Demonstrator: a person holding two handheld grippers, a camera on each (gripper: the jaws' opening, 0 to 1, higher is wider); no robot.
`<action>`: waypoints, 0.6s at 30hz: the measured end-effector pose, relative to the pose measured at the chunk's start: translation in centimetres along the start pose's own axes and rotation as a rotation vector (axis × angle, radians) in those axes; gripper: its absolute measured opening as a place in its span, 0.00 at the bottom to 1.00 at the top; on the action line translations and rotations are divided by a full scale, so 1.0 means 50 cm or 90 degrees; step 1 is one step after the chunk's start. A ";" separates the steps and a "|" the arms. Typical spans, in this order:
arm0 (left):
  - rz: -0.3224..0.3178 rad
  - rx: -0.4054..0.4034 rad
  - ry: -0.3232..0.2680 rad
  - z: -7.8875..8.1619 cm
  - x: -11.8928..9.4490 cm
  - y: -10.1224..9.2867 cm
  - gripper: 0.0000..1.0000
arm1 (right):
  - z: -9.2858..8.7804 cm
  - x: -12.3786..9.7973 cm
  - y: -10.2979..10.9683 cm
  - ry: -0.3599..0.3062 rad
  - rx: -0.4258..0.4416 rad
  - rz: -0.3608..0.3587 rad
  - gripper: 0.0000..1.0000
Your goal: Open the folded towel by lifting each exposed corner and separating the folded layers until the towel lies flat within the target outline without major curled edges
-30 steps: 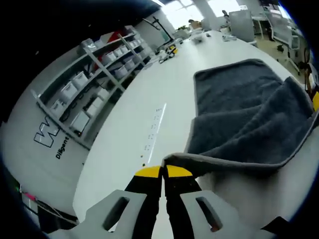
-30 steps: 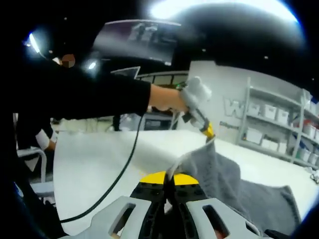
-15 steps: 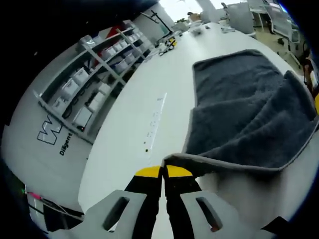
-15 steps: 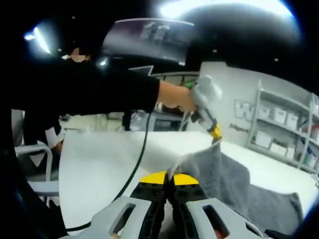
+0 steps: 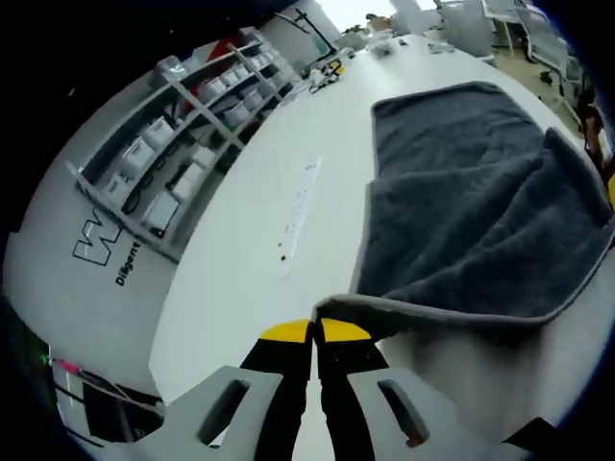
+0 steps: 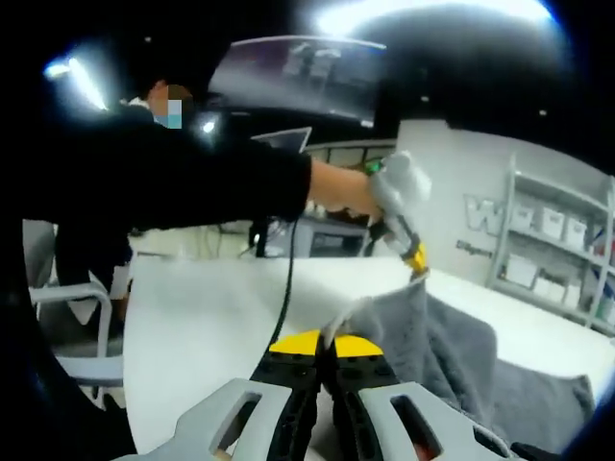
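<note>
Left hand-held gripper (image 5: 314, 331) is pinching one near corner of the grey towel (image 5: 480, 211), yellow-tipped jaws closed together on the pale hem. From that corner the towel is running away forward and to the right across the white bench (image 5: 250, 240), its far half lying flat, its near half hanging as a lifted flap that is sagging between the two held corners. The towel's long axis appears to be lying roughly along the left gripper's line of sight, though the fisheye is bending everything, so that is a loose call. A faint row of marks on the bench is sitting just left of the towel edge. In the right gripper view, the right hand-held gripper (image 6: 318, 343) is clamping the other near corner, jaws shut on the hem, and the left gripper is showing beyond it with the cloth draped between the two. Both are equally near the flap, so the next pull likely has to go back towards the person, away from the flat half.
</note>
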State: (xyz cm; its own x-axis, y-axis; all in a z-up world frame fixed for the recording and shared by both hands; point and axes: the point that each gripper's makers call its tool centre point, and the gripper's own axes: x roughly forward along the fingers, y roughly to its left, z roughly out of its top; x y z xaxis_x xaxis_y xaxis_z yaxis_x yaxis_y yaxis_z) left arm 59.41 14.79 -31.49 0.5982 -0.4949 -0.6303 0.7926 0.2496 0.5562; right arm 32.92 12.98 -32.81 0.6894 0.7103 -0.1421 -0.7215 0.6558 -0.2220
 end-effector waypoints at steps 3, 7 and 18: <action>-0.003 0.000 0.004 -0.007 -0.005 -0.006 0.01 | 0.003 0.007 0.002 0.000 -0.006 0.003 0.00; -0.006 0.011 0.023 -0.027 -0.010 -0.016 0.01 | 0.007 0.020 0.003 0.003 -0.002 0.015 0.00; -0.009 0.012 0.054 -0.068 -0.035 -0.015 0.01 | 0.027 0.042 0.029 0.001 -0.025 0.039 0.00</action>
State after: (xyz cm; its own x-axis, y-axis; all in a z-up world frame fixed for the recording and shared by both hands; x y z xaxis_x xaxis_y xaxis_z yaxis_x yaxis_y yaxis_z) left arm 58.17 18.28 -32.66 0.5952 -0.4253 -0.6818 0.7994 0.2274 0.5561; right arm 33.24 15.74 -32.13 0.6441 0.7483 -0.1588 -0.7594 0.6005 -0.2505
